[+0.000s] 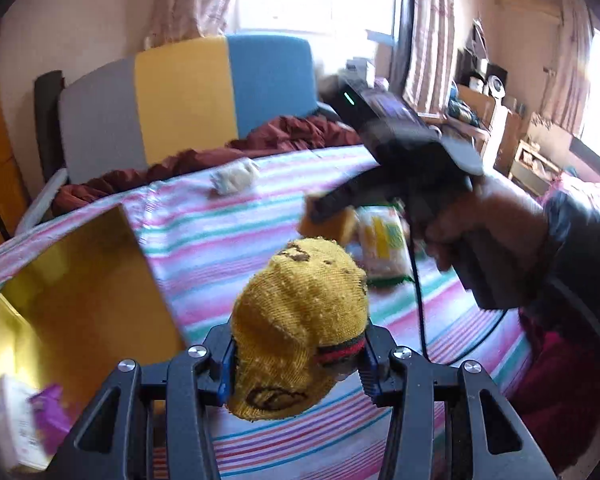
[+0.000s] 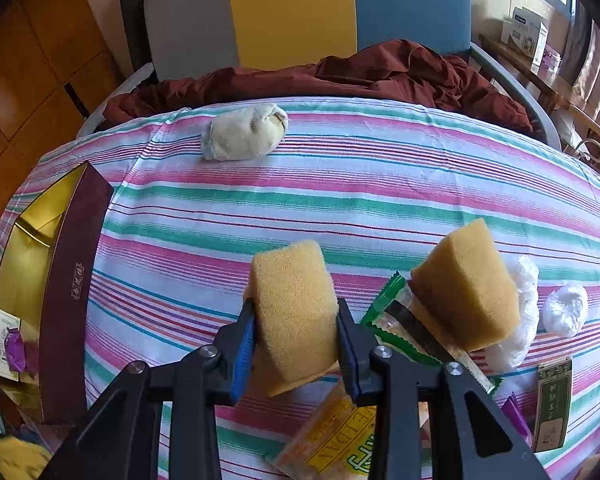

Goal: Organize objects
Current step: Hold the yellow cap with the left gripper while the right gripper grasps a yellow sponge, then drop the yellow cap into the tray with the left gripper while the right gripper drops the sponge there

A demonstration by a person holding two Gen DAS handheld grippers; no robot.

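Note:
My left gripper (image 1: 296, 364) is shut on a rolled yellow sock (image 1: 300, 332) and holds it above the striped table, just right of the open gold-lined box (image 1: 80, 288). My right gripper (image 2: 296, 336) is shut on a tan sponge (image 2: 296, 308) above the table; it also shows in the left wrist view (image 1: 332, 204). A second tan sponge (image 2: 466, 284) rests on snack packets (image 2: 384, 320) to its right. A cream rolled sock (image 2: 244, 132) lies at the far side of the table. The box (image 2: 64, 280), maroon outside, stands at the left.
The striped cloth (image 2: 340, 200) covers the table. A chair with a dark red garment (image 2: 380, 72) stands behind it. White plastic wads (image 2: 564, 308), a green packet (image 2: 552, 404) and a yellow packet (image 2: 332, 444) lie at the right and front. The box holds a white carton (image 1: 16, 412).

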